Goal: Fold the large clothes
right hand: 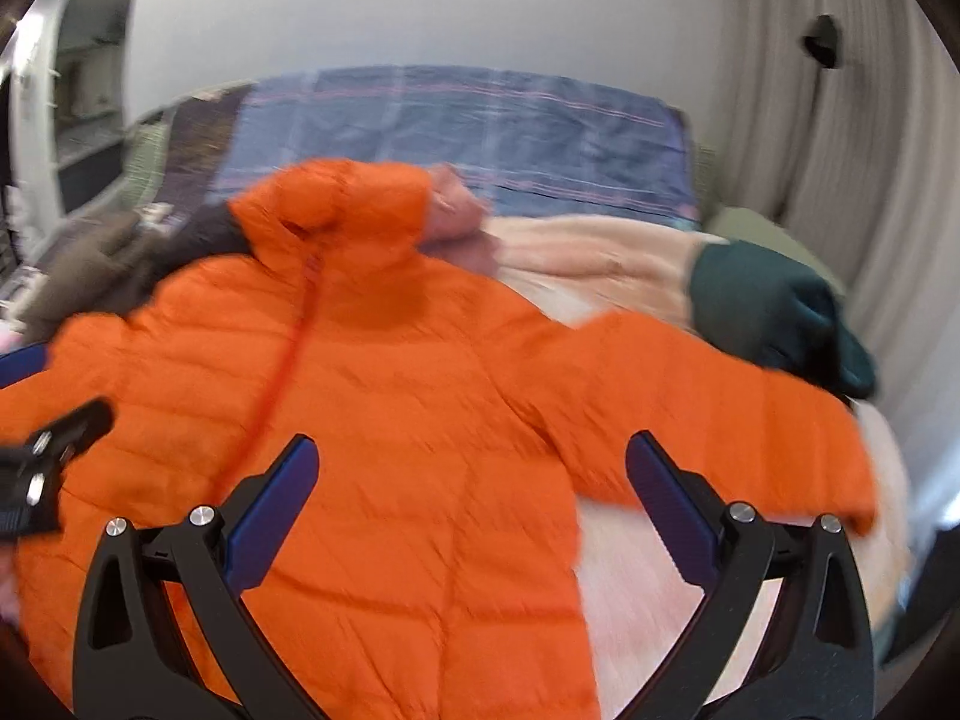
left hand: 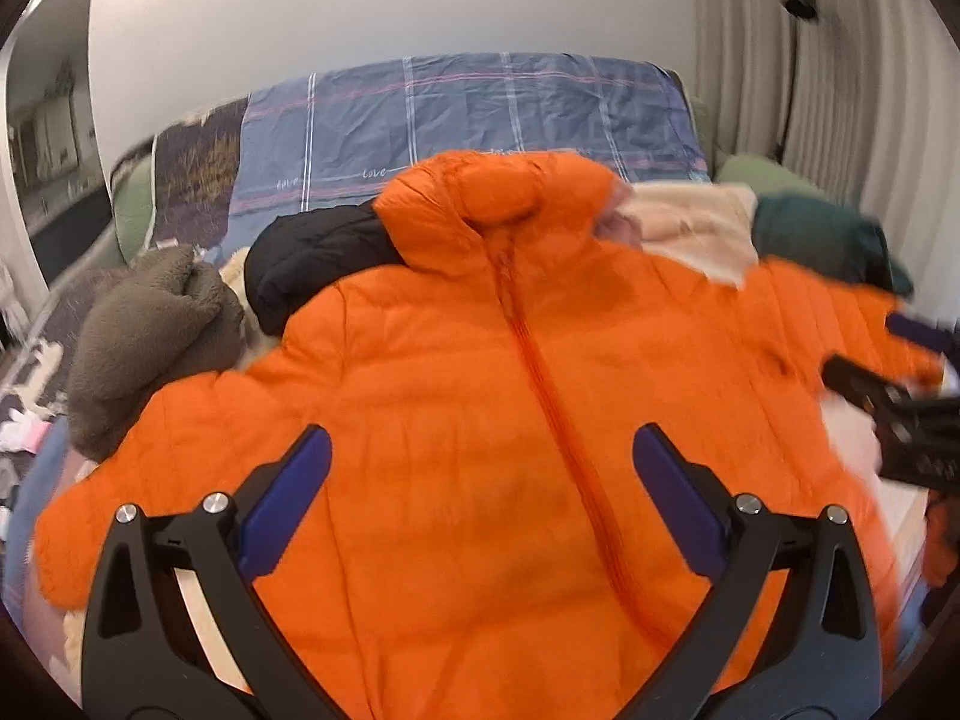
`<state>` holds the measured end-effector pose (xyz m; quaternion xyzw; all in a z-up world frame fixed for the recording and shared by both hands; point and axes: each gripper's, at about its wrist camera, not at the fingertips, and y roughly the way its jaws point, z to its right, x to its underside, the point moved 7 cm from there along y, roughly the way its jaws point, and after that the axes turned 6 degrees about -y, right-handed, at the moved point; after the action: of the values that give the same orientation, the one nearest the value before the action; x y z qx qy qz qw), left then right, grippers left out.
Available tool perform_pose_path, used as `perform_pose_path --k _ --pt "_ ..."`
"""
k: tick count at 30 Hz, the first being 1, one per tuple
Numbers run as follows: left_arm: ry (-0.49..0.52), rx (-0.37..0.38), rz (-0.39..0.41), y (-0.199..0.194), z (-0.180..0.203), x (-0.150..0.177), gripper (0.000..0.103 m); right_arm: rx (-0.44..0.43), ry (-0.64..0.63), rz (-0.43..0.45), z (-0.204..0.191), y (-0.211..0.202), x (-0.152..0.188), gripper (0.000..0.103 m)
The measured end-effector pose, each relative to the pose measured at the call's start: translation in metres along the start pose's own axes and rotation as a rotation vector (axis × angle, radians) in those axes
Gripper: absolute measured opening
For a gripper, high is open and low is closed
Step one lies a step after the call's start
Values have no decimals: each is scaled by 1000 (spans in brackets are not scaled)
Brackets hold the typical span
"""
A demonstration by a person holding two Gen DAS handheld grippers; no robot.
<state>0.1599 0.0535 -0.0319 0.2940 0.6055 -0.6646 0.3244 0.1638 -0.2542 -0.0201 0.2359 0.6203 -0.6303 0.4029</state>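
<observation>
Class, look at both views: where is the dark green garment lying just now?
The green garment lies bunched at the right of both views, on the cream blanket, just beyond the orange jacket sleeve's end.

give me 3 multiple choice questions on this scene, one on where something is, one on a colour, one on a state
1. Where is the dark green garment?
A. beyond the jacket's outstretched sleeve
B. under the left tongs
C. on the hood

2. What colour is the puffer jacket?
A. black
B. orange
C. beige

3. How is the jacket's zip?
A. fully open
B. closed up to the collar
C. missing

Answers:
1. A, it lies past the sleeve in the right wrist view.
2. B, bright orange in both views.
3. B, the front panels meet along the whole zip line.
</observation>
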Motion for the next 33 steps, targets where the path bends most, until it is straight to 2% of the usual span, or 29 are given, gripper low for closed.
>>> perform_pose_path --k 4,6,9,11,17,21,23,25,26,27,28,29,30,31,33 --pt "-78 15 2 39 -26 -59 101 -120 -69 18 -2 37 -58 102" --pt "-131 65 -30 69 -37 -90 101 -145 -83 19 0 55 -84 102" --pt "-184 88 -54 107 -50 -124 101 -185 -68 10 5 88 -122 102" --pt "-199 97 -75 127 -53 -140 101 -246 -33 -30 5 117 -147 102" --pt "-247 111 -125 192 -58 -184 101 -442 71 -113 -11 180 -185 102" --pt "-267 117 -177 227 -62 -189 101 -499 159 -169 -9 216 -192 102" --pt "-280 165 -200 240 -60 -189 101 -549 209 -201 -7 234 -193 99" --pt "-278 226 -209 248 -55 -188 98 -606 249 -234 -10 248 -193 80" --pt "-265 247 -212 251 -51 -186 87 -641 270 -254 -12 255 -193 73" --pt "-243 267 -220 254 -46 -184 75 -661 282 -267 -14 260 -192 61" --pt "-212 276 -226 256 -40 -182 70 -673 287 -276 -16 263 -191 50" --pt "-187 278 -224 256 -37 -180 60 -681 289 -277 -19 264 -191 43" --pt "-157 283 -213 253 -33 -179 47 -686 291 -265 -20 262 -192 28" --pt "-141 294 -200 248 -30 -180 40 -695 291 -230 -20 254 -196 22" --pt "-135 324 -165 233 -28 -183 33 -705 270 -169 -19 236 -201 20"
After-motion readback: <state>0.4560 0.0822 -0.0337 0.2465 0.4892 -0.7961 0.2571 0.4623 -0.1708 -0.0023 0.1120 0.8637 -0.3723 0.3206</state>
